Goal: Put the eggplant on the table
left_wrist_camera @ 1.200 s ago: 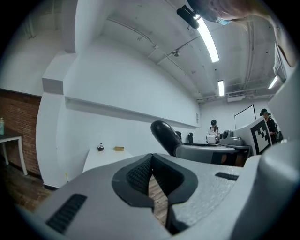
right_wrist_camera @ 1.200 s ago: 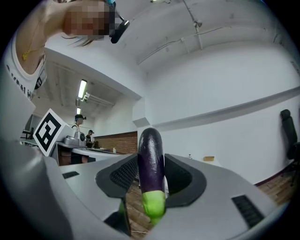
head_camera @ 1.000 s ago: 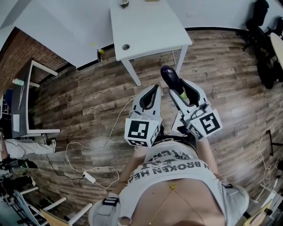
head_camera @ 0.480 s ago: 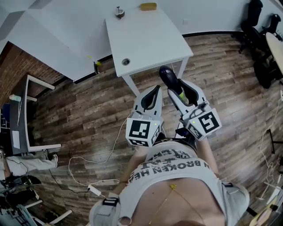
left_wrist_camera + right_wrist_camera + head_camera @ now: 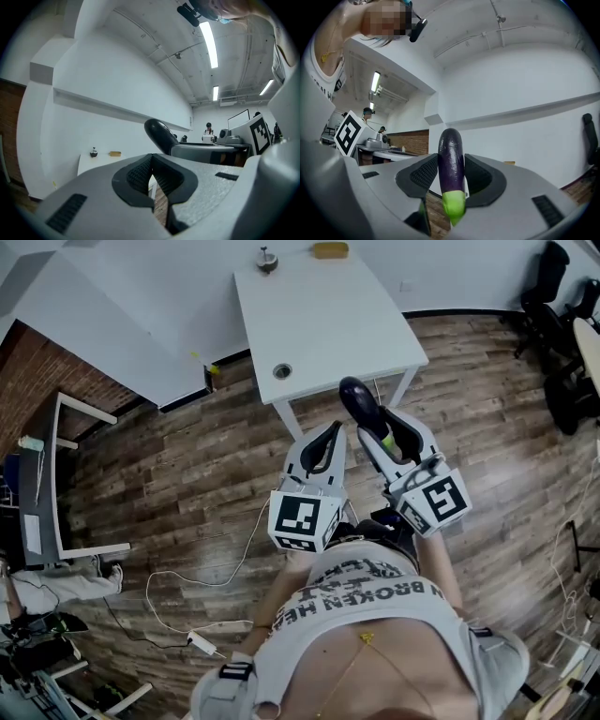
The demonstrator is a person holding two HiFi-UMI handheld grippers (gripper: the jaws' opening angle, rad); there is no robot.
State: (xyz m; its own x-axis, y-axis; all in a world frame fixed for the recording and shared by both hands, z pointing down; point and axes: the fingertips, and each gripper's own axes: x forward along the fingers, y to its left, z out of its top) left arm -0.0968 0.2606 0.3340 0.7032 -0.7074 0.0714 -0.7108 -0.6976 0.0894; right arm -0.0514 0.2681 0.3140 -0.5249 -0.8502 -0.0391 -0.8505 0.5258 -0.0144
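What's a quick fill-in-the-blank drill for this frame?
1. The right claw is shut on the ____.
2. The eggplant's stem end is coloured ____.
3. The left claw holds ____.
4. The eggplant does not yet lie on the white ____.
Missing: eggplant; green; nothing; table.

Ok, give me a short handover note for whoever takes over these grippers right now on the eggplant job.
Right gripper: shut on the eggplant, with the purple end sticking out past the jaws.
Left gripper: shut, nothing in it.
Table: white, just ahead of both grippers.
Done: the eggplant is in hand.
Left: bring it over the table, set it down, let go.
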